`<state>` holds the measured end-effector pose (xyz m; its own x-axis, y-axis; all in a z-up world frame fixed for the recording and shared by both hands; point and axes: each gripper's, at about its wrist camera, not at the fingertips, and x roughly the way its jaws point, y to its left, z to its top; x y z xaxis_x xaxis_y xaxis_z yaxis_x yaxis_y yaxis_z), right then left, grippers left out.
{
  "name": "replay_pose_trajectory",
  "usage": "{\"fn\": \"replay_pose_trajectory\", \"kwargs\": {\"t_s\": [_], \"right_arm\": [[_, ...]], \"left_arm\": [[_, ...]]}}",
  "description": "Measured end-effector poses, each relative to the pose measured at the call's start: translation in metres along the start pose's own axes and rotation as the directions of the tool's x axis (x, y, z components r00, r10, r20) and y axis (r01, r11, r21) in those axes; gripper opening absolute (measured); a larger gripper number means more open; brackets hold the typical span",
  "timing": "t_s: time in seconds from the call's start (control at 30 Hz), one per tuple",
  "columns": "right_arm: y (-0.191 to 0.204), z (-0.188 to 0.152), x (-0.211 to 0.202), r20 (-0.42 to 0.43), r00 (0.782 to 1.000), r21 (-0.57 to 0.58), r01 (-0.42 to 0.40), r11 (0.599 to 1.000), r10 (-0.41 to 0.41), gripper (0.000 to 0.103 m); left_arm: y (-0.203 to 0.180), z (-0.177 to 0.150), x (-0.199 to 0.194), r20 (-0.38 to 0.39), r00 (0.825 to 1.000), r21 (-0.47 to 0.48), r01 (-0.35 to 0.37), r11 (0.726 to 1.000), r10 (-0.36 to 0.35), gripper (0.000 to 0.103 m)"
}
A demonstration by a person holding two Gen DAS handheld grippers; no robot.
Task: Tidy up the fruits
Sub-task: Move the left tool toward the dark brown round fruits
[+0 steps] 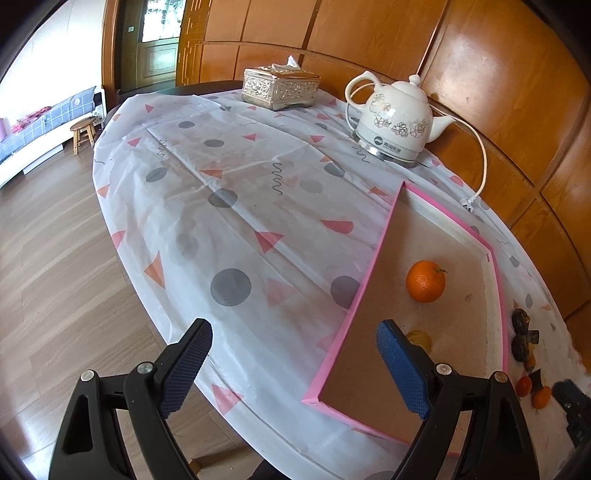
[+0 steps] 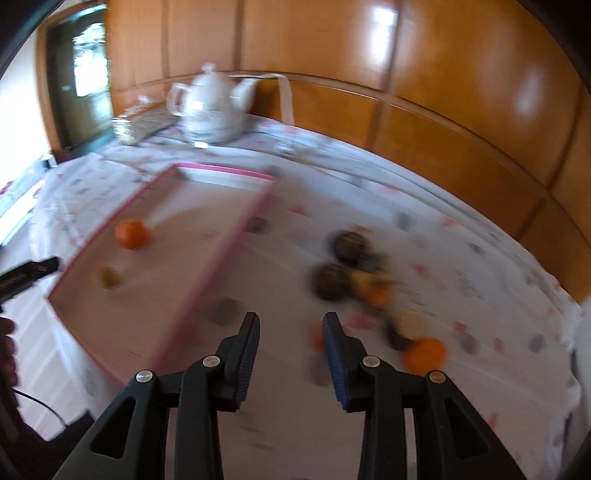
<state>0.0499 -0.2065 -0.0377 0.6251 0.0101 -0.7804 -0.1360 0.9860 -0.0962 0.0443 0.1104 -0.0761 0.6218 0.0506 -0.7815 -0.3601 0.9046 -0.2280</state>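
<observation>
We see one orange and a small yellowish fruit lying apart inside the pink-rimmed tray; a blurred pile of loose fruit sits on the tablecloth beside it. Our left gripper gapes wide, empty. Our right gripper stands partly open, holding nothing. The kettle's label is too small to read.

Glossy wood wall; ceramic kettle

Bright daylight; right wrist view motion-blurred, edges warped.
</observation>
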Motion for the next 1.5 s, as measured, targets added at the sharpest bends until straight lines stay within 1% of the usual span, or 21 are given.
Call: {"fn": "replay_pose_trajectory", "kwargs": {"t_s": [0.1, 0.17, 0.27, 0.3, 0.4, 0.5, 0.6, 0.7, 0.77, 0.87, 1.0, 1.03, 1.2, 1.27, 1.3, 1.33, 1.4, 1.43, 1.47, 1.5], "right_arm": [[-0.039, -0.008, -0.002, -0.033, 0.996, 0.045, 0.089, 0.995, -0.088, 0.036], [-0.071, -0.012, -0.002, -0.070, 0.985, 0.088, 0.162, 0.983, -0.156, 0.036], [-0.115, -0.021, -0.006, -0.121, 0.969, 0.171, 0.232, 0.958, -0.213, 0.036], [-0.135, -0.025, -0.008, -0.144, 0.962, 0.213, 0.260, 0.942, -0.233, 0.036], [-0.175, -0.037, -0.016, -0.185, 0.943, 0.297, 0.321, 0.899, -0.276, 0.036], [-0.212, -0.050, -0.026, -0.222, 0.924, 0.379, 0.375, 0.846, -0.310, 0.036], [-0.234, -0.060, -0.033, -0.242, 0.912, 0.426, 0.405, 0.809, -0.330, 0.036], [-0.252, -0.066, -0.042, -0.262, 0.896, 0.454, 0.442, 0.774, -0.359, 0.036], [-0.266, -0.072, -0.047, -0.276, 0.888, 0.488, 0.458, 0.743, -0.367, 0.036], [-0.289, -0.079, -0.048, -0.295, 0.875, 0.549, 0.484, 0.681, -0.384, 0.036], [-0.316, -0.096, -0.051, -0.321, 0.848, 0.618, 0.525, 0.585, -0.422, 0.037], [-0.323, -0.101, -0.052, -0.329, 0.843, 0.640, 0.531, 0.556, -0.426, 0.037], [-0.350, -0.124, -0.064, -0.350, 0.836, 0.739, 0.524, 0.424, -0.423, 0.037], [-0.355, -0.129, -0.067, -0.353, 0.836, 0.760, 0.518, 0.392, -0.420, 0.038], [-0.356, -0.131, -0.067, -0.355, 0.839, 0.769, 0.513, 0.382, -0.412, 0.041], [-0.356, -0.133, -0.067, -0.353, 0.847, 0.777, 0.502, 0.381, -0.396, 0.042], [-0.355, -0.134, -0.065, -0.345, 0.861, 0.786, 0.483, 0.385, -0.375, 0.042], [-0.355, -0.133, -0.064, -0.343, 0.863, 0.785, 0.481, 0.391, -0.373, 0.042], [-0.355, -0.133, -0.064, -0.342, 0.863, 0.783, 0.481, 0.396, -0.372, 0.042], [-0.354, -0.132, -0.063, -0.341, 0.864, 0.781, 0.479, 0.401, -0.370, 0.042]], "left_arm": [[-0.002, -0.001, -0.001, 0.002, 1.000, 0.006, 0.005, 1.000, -0.005, 0.091], [-0.003, -0.001, -0.001, 0.003, 1.000, 0.010, 0.008, 1.000, -0.008, 0.091], [-0.004, -0.002, -0.001, 0.001, 1.000, 0.017, 0.007, 1.000, -0.007, 0.091], [-0.005, -0.003, -0.001, 0.000, 1.000, 0.018, 0.007, 1.000, -0.007, 0.091], [-0.006, -0.003, 0.000, -0.002, 1.000, 0.022, 0.005, 1.000, -0.005, 0.091], [-0.007, -0.004, 0.000, -0.005, 1.000, 0.029, 0.003, 1.000, -0.003, 0.091], [-0.009, -0.005, 0.000, -0.003, 1.000, 0.039, 0.003, 0.999, -0.003, 0.091], [-0.012, -0.005, 0.000, -0.004, 1.000, 0.048, 0.006, 0.999, -0.006, 0.091], [-0.014, -0.005, -0.001, -0.004, 1.000, 0.057, 0.009, 0.998, -0.009, 0.091], [-0.018, -0.005, -0.002, -0.001, 1.000, 0.069, 0.010, 0.998, -0.010, 0.091], [-0.021, -0.003, -0.005, 0.006, 1.000, 0.077, 0.009, 0.997, -0.010, 0.091], [-0.022, -0.002, -0.005, 0.007, 1.000, 0.078, 0.010, 0.997, -0.010, 0.091], [-0.037, 0.003, -0.010, 0.005, 0.999, 0.100, 0.035, 0.994, -0.035, 0.091], [-0.048, 0.005, -0.013, 0.006, 0.998, 0.124, 0.060, 0.990, -0.062, 0.091], [-0.056, 0.007, -0.014, 0.000, 0.997, 0.140, 0.081, 0.987, -0.082, 0.090], [-0.065, 0.007, -0.015, -0.003, 0.995, 0.159, 0.100, 0.982, -0.101, 0.090], [-0.087, 0.008, -0.017, -0.014, 0.989, 0.208, 0.147, 0.967, -0.147, 0.088], [-0.098, 0.007, -0.018, -0.026, 0.985, 0.230, 0.174, 0.957, -0.173, 0.086], [-0.111, 0.006, -0.018, -0.042, 0.979, 0.257, 0.204, 0.945, -0.200, 0.082], [-0.127, 0.004, -0.017, -0.063, 0.972, 0.291, 0.236, 0.927, -0.228, 0.080]]}}
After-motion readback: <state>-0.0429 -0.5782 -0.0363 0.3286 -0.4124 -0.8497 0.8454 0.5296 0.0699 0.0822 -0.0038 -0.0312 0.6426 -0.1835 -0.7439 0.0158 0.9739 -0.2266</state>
